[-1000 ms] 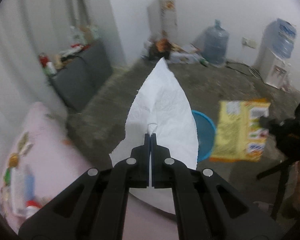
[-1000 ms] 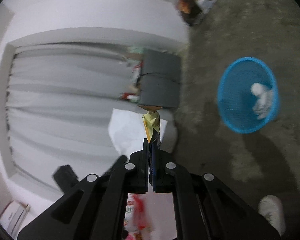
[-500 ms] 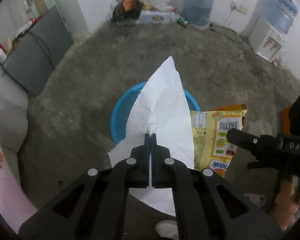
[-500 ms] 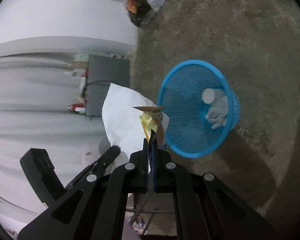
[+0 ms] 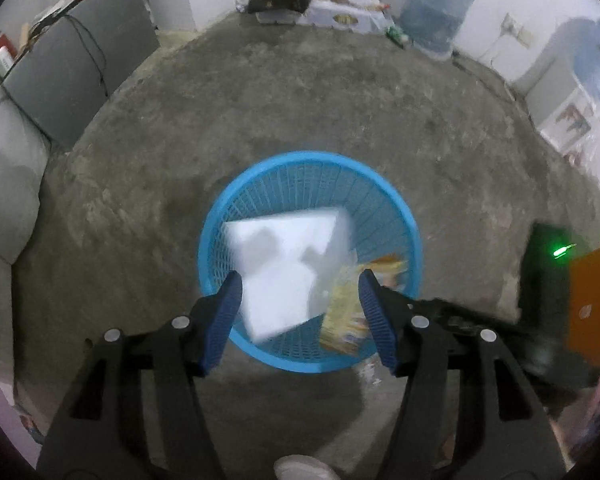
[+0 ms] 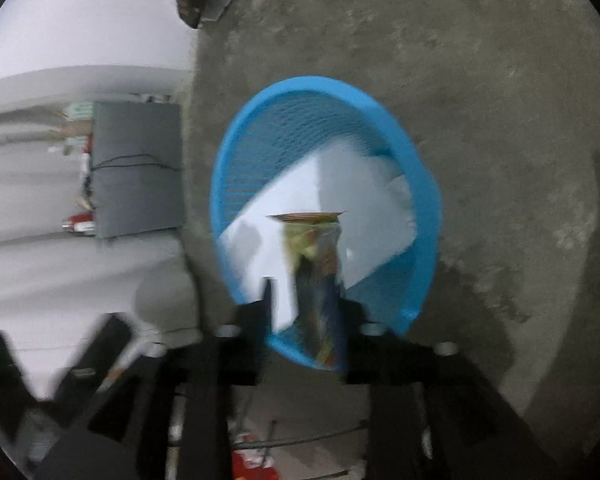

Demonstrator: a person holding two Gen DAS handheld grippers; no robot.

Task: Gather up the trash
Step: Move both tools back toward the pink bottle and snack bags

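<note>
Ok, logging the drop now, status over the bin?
Left claw open, just released; white paper falling into blue basket. Right claw open, snack wrapper dropping between its jaws. Nothing in the way.

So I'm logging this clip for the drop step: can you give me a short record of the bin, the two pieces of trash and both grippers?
bin: round blue mesh plastic basket on the grey concrete floor
white paper sheet: loose, over the basket's opening
yellow snack wrapper: between the right gripper's fingers, above the basket rim; grip unclear from blur
left gripper: jaws have just been opening, nothing between them
right gripper: jaws have just been opening
</note>
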